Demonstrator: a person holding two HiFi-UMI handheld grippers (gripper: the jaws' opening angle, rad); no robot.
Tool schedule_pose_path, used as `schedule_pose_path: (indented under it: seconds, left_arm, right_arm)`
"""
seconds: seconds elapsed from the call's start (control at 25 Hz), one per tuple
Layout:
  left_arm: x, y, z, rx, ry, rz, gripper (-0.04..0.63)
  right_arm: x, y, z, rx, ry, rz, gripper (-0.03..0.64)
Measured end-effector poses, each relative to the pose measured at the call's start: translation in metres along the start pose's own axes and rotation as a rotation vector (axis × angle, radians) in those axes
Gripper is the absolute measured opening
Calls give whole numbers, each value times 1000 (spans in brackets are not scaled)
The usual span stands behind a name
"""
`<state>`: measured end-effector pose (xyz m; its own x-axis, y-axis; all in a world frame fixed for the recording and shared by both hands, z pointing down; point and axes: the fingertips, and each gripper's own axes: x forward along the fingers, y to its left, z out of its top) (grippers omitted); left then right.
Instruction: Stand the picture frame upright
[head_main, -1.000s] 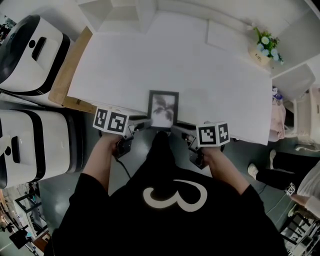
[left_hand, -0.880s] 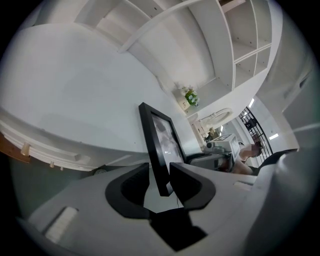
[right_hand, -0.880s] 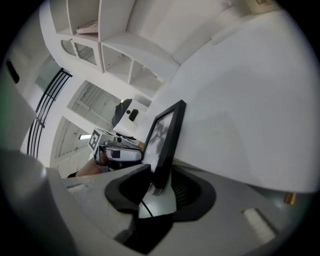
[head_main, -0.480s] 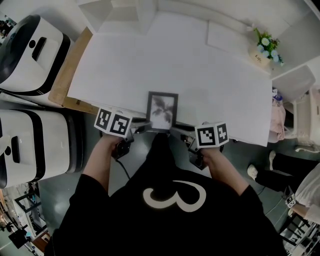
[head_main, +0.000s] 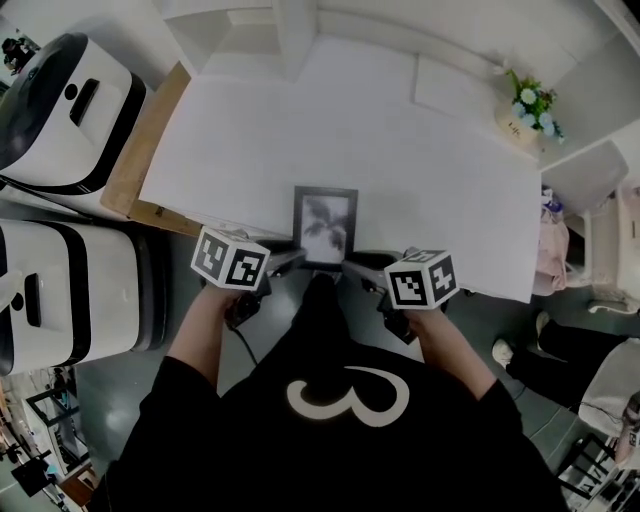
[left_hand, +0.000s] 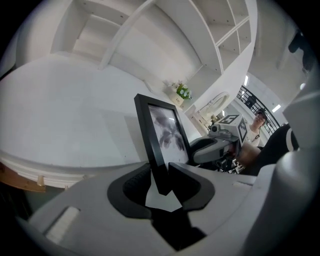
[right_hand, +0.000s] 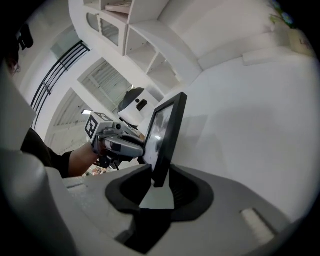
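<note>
Left gripper view: left gripper (left_hand: 161, 176) jaws clenched on the bottom left corner of the frame (left_hand: 164, 131), black edge pinched between both pads, corner tip poking out below them. Jaws have just been closing, frame between them. Right gripper view: right gripper (right_hand: 161, 181) same deal, jaws clamped on the frame's bottom right corner, just been closing too, frame edge between the pads. Each gripper shows in the other's view on the far side of the frame, so 2 grips on the 2 lower corners, pointing inward.

Frame is black with a pale mat and a dark leafy picture, and its glass side faces the person. It rises out of the jaws in both gripper views, leaning a bit; exact tilt can't tell through the wide lens. Whether its bottom edge touches the table (head_main: 400, 140) can't tell either.

Head view: frame is at the table's near edge, about mid-width, between the 2 marker cubes (head_main: 231, 260), 1 just beside each lower corner.

Flowers (head_main: 530, 100) in a small pot at the table's far right corner, well apart from the frame. Wood board (head_main: 140, 150) along the table's left side. 2 white machines (head_main: 60, 110) with black tops on the floor left of the table. White shelves (left_hand: 150, 35) behind the table. Person in a black top (head_main: 340, 420) stands at the near edge, forearms out to the grippers
</note>
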<state>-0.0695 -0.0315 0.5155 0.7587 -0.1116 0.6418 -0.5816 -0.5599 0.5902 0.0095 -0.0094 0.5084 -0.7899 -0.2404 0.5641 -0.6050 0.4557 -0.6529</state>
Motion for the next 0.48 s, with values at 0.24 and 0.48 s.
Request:
schedule_pose_path:
  seconds: [0.24,0.48]
  left_arm:
    - [-5,1,38,157,-70,93,118]
    - [-4,-1,72,268,-126,147,118]
  right_arm:
    - [-8,-7,31,-145,-24,-81,110]
    - [-16,-19,60,-240,-61,-150,110]
